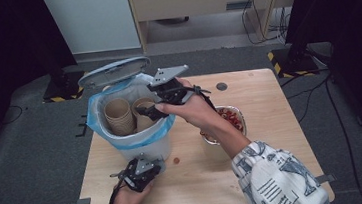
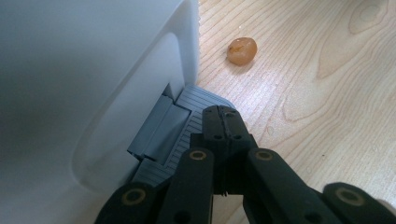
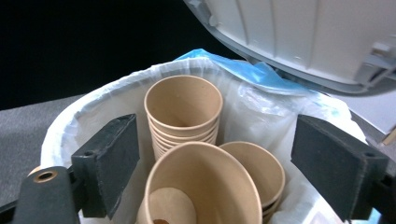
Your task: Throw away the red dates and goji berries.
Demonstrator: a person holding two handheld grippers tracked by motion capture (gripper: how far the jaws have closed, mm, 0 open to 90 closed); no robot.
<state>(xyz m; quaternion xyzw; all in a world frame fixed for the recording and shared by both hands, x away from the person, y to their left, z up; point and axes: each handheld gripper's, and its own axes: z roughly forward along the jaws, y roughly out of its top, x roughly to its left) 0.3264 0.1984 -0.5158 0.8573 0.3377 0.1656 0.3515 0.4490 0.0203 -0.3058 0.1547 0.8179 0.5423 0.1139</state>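
Right gripper (image 1: 150,111), jaws wide and empty, hovers over paper cups (image 3: 201,186) in the bin (image 1: 138,146). Left gripper (image 2: 223,114), jaws closed, presses the pedal (image 2: 180,128). The cups are likely light and crushable; grip gently at the rim.

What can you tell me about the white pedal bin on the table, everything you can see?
The bin is white plastic, standing upright on the wooden table. Its grey-white lid is tipped up and open. A blue-edged liner bag folds over the rim. Stacked brown paper cups sit inside. The shut left gripper presses its grey foot pedal.
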